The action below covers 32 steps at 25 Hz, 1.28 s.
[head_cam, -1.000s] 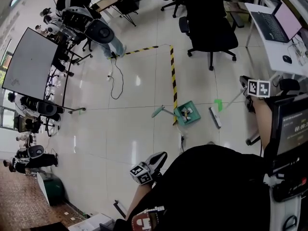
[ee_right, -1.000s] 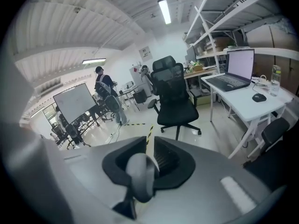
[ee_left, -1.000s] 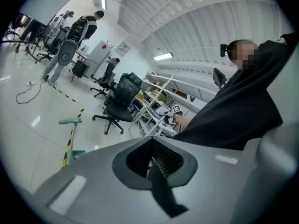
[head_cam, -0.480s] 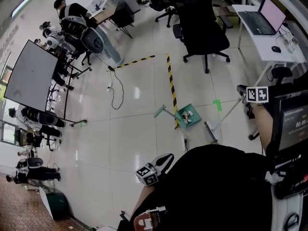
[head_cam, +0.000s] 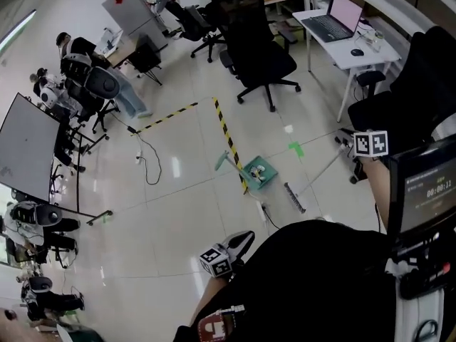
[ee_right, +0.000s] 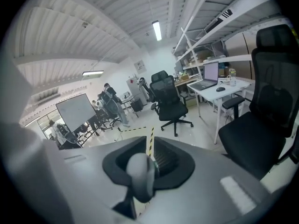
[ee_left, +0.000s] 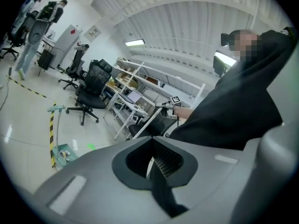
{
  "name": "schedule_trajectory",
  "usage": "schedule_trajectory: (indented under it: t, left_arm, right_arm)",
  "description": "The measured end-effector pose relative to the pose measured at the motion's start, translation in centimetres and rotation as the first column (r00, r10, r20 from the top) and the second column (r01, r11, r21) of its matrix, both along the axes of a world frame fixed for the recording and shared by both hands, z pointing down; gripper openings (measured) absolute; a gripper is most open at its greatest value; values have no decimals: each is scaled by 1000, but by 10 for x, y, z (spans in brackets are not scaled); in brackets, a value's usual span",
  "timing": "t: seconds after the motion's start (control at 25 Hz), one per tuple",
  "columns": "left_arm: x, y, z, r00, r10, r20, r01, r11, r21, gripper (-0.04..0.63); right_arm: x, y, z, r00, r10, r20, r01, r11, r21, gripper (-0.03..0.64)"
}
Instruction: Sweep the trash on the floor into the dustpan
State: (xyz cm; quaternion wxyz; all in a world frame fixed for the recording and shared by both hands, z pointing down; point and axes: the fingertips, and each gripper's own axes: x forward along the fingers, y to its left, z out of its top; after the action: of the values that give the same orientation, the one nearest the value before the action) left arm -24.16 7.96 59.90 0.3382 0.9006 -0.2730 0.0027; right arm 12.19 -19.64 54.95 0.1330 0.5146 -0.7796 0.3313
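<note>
Green dustpan [head_cam: 265, 180] holds trash [head_cam: 259, 168]; right gripper [ee_right: 147, 166] fingers clamp broom handle [ee_right: 139, 171], left gripper [ee_left: 152, 166] fingers closed.

Head view steeply down; gripper views level, chair [head_cam: 263, 63] probably shared.

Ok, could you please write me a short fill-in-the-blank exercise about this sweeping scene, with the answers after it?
1. The right gripper has its fingers shut on the handle of the ____.
2. The green dustpan stands on the floor beside a yellow-and-black striped ____.
3. The left gripper has its fingers together and holds ____.
4. The laptop on the white desk is ____.

Answers: broom; tape; nothing; open
</note>
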Motion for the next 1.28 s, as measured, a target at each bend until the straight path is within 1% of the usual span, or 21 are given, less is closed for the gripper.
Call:
schedule_trajectory:
  t: [0.08, 0.24, 0.4, 0.52, 0.6, 0.68, 0.76, 0.84, 0.96, 1.04, 1.16, 1.28]
  left_arm:
    - [18, 12, -9, 999, 37, -13, -37, 999, 26, 0]
    - [54, 33, -21, 997, 76, -34, -74, 995, 68, 0]
    - [120, 67, -32, 991, 132, -19, -130, 988, 86, 0]
    - [176, 97, -34, 992, 124, -25, -121, 987, 103, 0]
    - [214, 126, -35, 993, 103, -55, -97, 991, 97, 0]
    - [252, 161, -34, 992, 97, -77, -91, 993, 77, 0]
    - [285, 197, -30, 990, 112, -88, -107, 993, 54, 0]
    - [307, 226, -27, 987, 134, -86, -131, 991, 42, 0]
    - [320, 249, -28, 990, 123, -63, -121, 992, 30, 0]
    - [318, 257, -28, 994, 99, -54, -97, 995, 33, 0]
    - [302, 262, -37, 996, 69, -63, -65, 995, 71, 0]
    - [279, 269, -51, 997, 38, -74, -30, 994, 106, 0]
  right_arm:
    - [19, 31, -14, 1000, 11, 10, -11, 1000, 6, 48]
    - [54, 84, -34, 999, 22, 28, -23, 999, 35, 49]
    - [100, 149, -49, 999, -22, 31, 20, 997, 68, 48]
    - [140, 200, -53, 997, -70, 35, 66, 994, 90, 49]
    - [165, 242, -50, 994, -102, 39, 98, 991, 90, 49]
    - [190, 286, -44, 991, -127, 30, 124, 989, 83, 51]
    - [213, 324, -32, 990, -142, 17, 140, 988, 67, 51]
    - [234, 352, -16, 991, -135, 4, 135, 990, 41, 51]
    - [252, 382, 1, 989, -148, -17, 148, 989, 7, 55]
    - [249, 401, 7, 982, -188, -31, 188, 982, -6, 57]
    - [234, 422, 11, 968, -243, -53, 243, 970, -20, 54]
    - [213, 431, 15, 959, -274, -68, 272, 961, -42, 49]
